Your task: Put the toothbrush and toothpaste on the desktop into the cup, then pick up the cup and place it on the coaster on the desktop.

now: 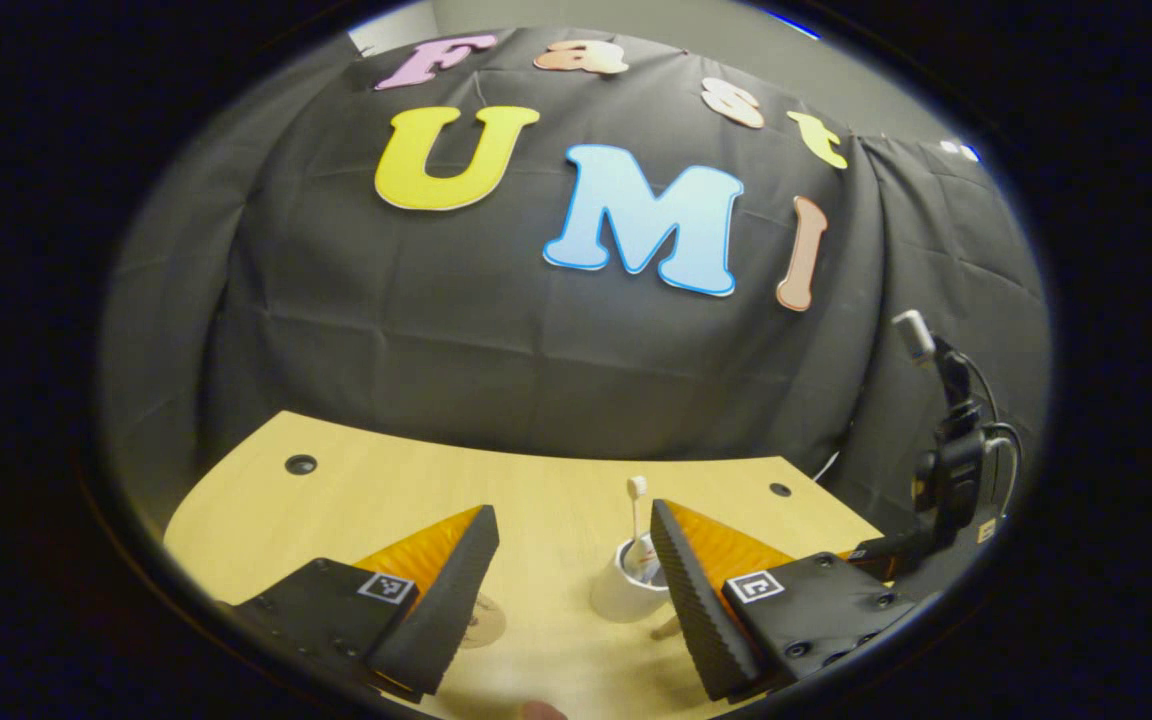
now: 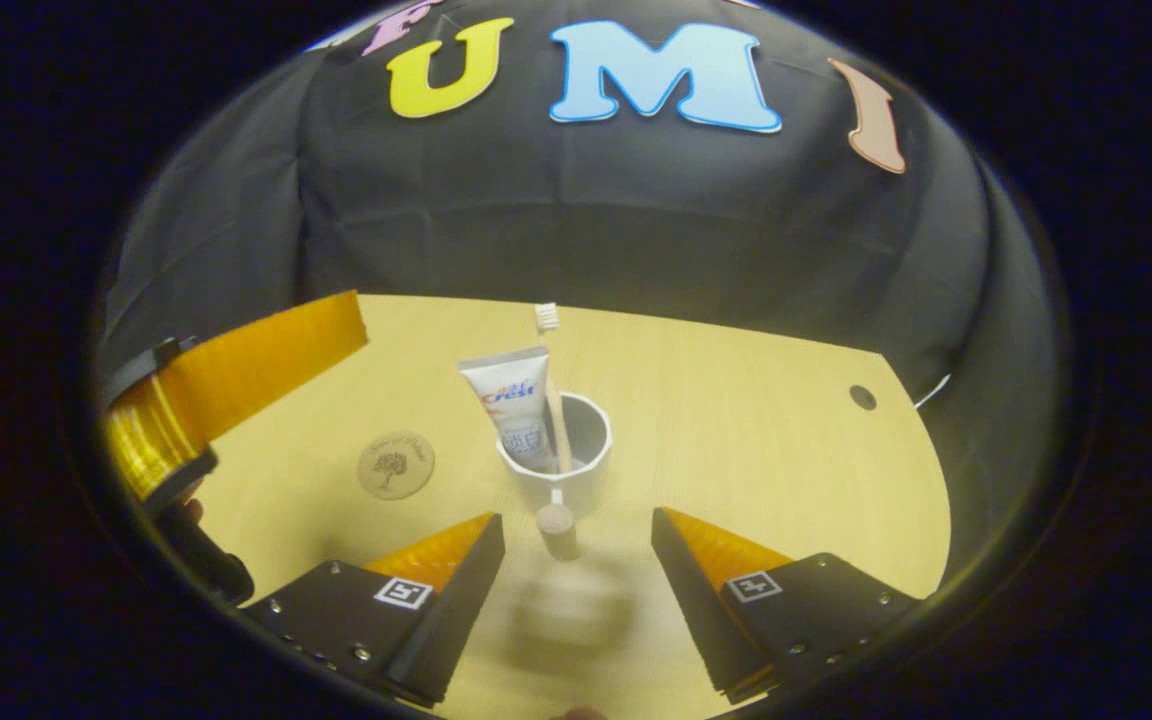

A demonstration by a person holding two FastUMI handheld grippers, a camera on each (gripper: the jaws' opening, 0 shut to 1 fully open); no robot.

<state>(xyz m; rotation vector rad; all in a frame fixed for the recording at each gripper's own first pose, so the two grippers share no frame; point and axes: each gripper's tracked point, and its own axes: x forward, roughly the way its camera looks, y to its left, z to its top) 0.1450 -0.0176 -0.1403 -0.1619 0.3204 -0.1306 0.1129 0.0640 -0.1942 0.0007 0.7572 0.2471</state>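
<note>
Right tool [image 2: 576, 545], black fingers spread wide and empty, hovers over the pale wooden counter [image 2: 756, 420] just before the white ceramic cup [image 2: 556, 455]. Inside it stand the white toothpaste tube [image 2: 514, 400] and beige-handled toothbrush [image 2: 554, 390]. Left of it lies the round wooden coaster [image 2: 395, 464]. Left tool [image 1: 576, 570], likewise wide, holds nothing.

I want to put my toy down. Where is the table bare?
Bare desk lies right of the cup, toward the cable hole. Left is crowded: the coaster and left gripper sit there.
</note>
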